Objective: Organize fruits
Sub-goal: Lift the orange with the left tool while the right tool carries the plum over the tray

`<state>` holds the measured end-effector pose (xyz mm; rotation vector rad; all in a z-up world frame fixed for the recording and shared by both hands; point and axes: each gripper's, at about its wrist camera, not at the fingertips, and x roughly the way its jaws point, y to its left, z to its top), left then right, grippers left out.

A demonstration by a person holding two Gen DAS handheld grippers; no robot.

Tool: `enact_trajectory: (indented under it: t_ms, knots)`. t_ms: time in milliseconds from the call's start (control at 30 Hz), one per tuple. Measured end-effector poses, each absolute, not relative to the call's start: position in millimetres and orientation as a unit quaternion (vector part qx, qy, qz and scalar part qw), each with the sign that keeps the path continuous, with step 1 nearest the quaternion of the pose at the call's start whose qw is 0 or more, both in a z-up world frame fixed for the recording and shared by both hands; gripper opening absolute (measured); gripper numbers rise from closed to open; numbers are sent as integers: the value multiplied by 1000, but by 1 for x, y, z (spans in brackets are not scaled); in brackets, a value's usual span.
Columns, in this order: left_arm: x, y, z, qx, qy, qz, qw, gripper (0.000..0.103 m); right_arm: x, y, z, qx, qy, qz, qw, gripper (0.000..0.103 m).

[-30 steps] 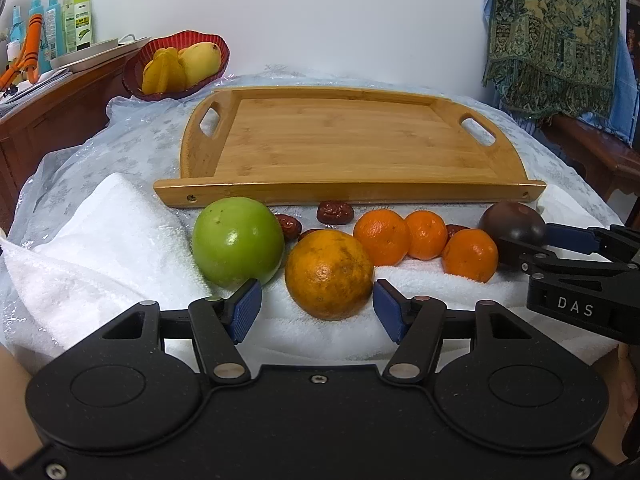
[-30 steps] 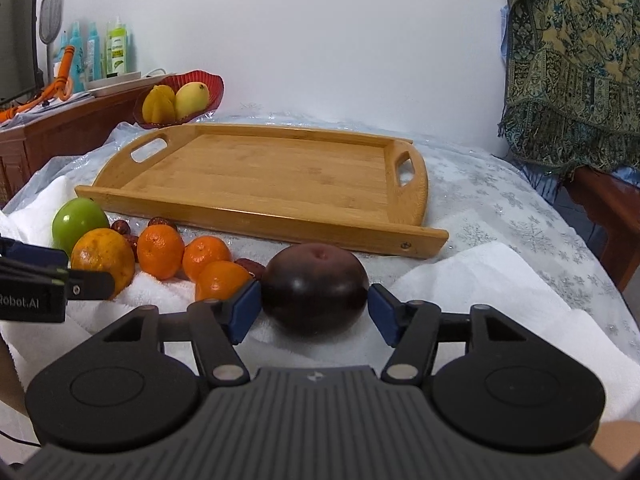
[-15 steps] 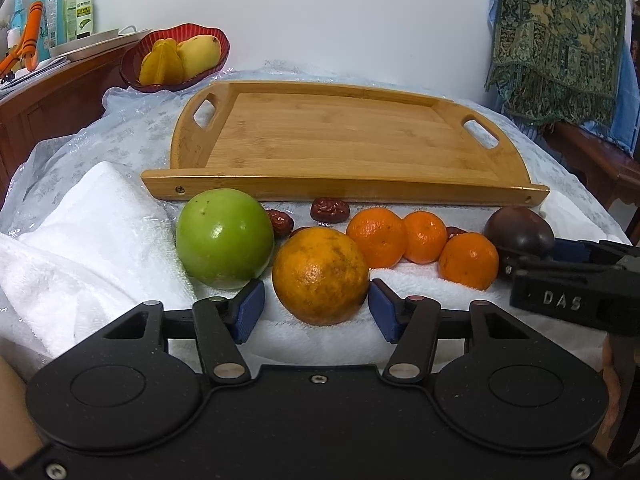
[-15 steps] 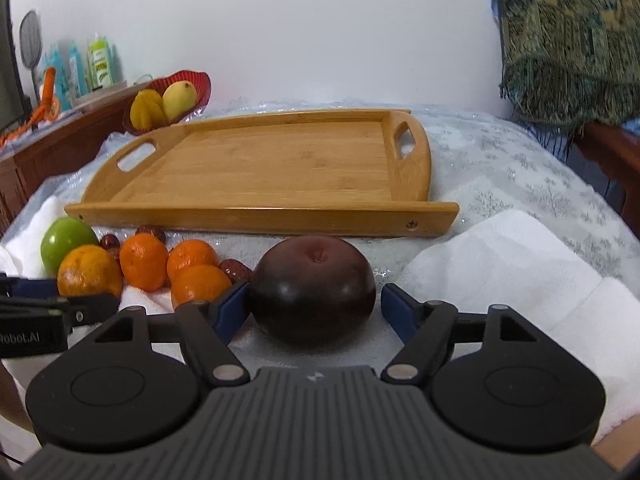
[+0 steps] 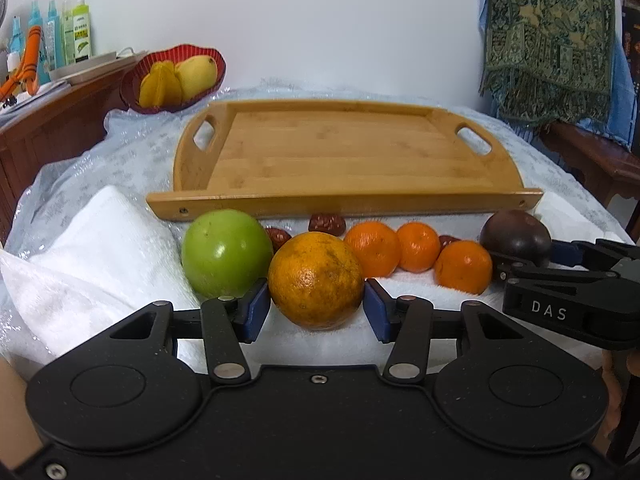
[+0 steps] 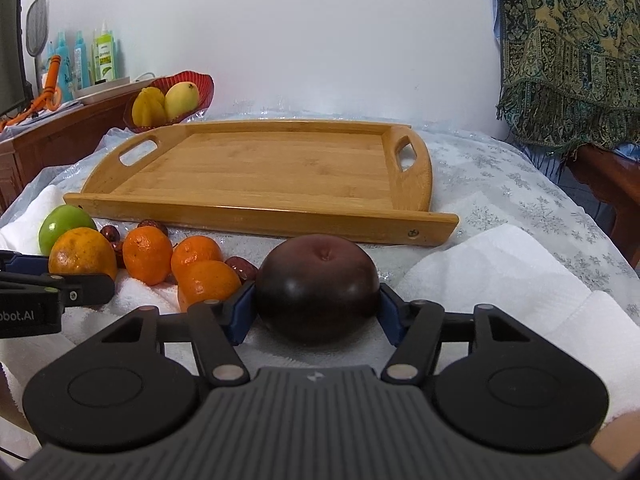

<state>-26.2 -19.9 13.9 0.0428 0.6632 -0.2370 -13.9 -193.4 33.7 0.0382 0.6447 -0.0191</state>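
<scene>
A large orange [image 5: 315, 280] lies on a white towel [image 5: 100, 248], between the blue pads of my left gripper [image 5: 314, 300]. Its jaws are closing and both pads touch the orange's sides. A green apple [image 5: 226, 252] sits just left of it. Three small mandarins [image 5: 372, 248] and several red dates [image 5: 326, 223] lie to the right. My right gripper [image 6: 316, 304] is closing too, its pads against a dark purple round fruit [image 6: 318, 284]. The wooden tray [image 5: 344, 200] stands bare behind the fruit row.
A red bowl [image 5: 180, 50] with a mango and a starfruit stands at the back left beside a wooden cabinet with bottles [image 5: 80, 28]. A patterned cloth [image 5: 548, 40] hangs at the right over wooden furniture. A folded white towel [image 6: 500, 264] lies to the right.
The left jaws narrowed from a wide gap until the pads met the orange. The right jaws widened briefly, then came in against the dark fruit. Neither hand shifted much.
</scene>
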Motion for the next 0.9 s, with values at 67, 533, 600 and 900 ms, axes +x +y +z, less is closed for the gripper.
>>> enact_trajectory:
  t_ms: [67,533,600,900]
  knots:
    - [-29,-19,19,23,319,-117,940,48,-17,-193,36,21,310,-11,951,64]
    - [8,-5,64,-17,315,-131,940,48,-5,-209,70,46,249,-12,967,64]
    - [19,-2,71,-23,315,-131,940,48,3,-211,76,48,242,-10,969,64]
    - [79,-8,91,-38,320,-142,936,48,54,-222,96,55,224,-1,973,64]
